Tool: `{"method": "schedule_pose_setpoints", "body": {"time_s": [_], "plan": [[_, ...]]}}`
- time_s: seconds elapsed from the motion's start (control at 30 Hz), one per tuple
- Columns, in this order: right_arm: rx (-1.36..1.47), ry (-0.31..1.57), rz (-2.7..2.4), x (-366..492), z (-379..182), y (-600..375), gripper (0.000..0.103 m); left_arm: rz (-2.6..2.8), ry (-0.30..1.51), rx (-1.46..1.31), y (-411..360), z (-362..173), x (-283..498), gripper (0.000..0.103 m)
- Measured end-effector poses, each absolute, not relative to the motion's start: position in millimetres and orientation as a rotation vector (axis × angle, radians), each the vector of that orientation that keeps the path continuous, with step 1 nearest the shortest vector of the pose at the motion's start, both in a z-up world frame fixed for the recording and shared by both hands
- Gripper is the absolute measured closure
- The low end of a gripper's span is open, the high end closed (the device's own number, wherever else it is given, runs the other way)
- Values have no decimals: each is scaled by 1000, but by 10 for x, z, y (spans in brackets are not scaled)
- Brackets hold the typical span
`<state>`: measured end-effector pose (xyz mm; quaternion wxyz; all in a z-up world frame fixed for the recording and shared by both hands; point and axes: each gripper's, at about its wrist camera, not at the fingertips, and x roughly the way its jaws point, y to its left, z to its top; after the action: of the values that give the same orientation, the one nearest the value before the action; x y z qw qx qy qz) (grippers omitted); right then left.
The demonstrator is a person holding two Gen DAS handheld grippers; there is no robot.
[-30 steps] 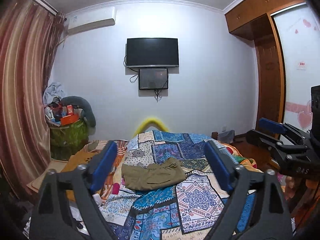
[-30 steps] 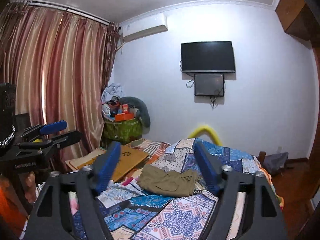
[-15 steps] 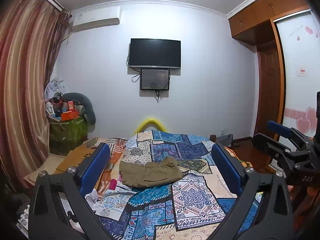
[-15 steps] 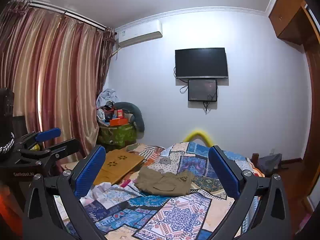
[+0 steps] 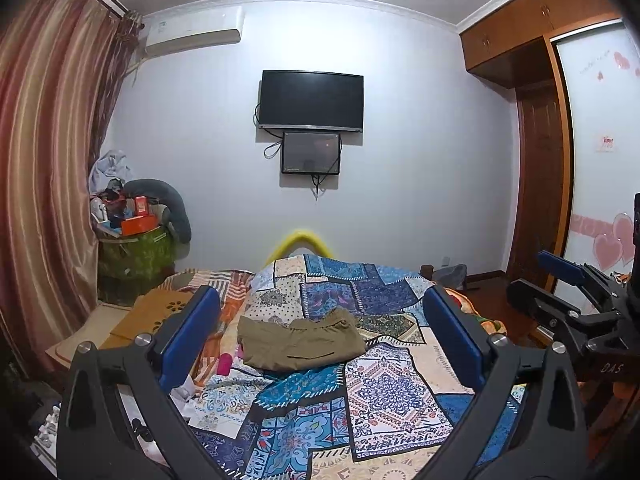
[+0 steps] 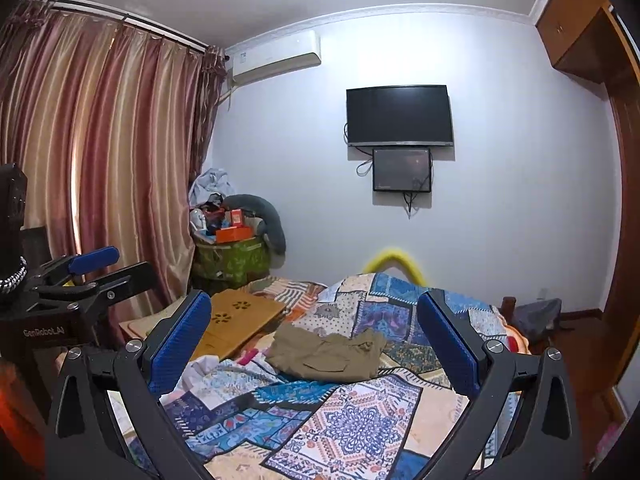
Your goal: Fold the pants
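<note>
Olive-brown pants (image 5: pixel 301 344) lie folded in a compact bundle on the patchwork bedspread (image 5: pixel 384 392), far ahead of both grippers; they also show in the right wrist view (image 6: pixel 328 354). My left gripper (image 5: pixel 320 336) is open and empty, held well back above the near end of the bed. My right gripper (image 6: pixel 314 338) is open and empty, also held back. The right gripper (image 5: pixel 568 292) shows at the right edge of the left wrist view. The left gripper (image 6: pixel 92 270) shows at the left edge of the right wrist view.
A wooden lap desk (image 6: pixel 236 324) lies on the bed's left side. A green bin piled with clutter (image 5: pixel 136 256) stands by the striped curtains (image 6: pixel 100 168). A TV (image 5: pixel 312 100) hangs on the far wall. A wooden wardrobe (image 5: pixel 540 152) stands at right.
Both grippers have opened wider and drawn back and up from the bed. The pants have stayed in place.
</note>
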<state>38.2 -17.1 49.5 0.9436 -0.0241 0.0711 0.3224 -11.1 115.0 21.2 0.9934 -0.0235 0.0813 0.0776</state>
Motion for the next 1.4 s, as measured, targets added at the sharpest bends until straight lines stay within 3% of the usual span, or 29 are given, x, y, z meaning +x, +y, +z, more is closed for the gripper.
{"method": "schedule_pose_setpoints", "body": {"time_s": [1.4], "plan": [[-18,179,644,407,549,-262,1,90,228,-61,1203,163,68,0]]}}
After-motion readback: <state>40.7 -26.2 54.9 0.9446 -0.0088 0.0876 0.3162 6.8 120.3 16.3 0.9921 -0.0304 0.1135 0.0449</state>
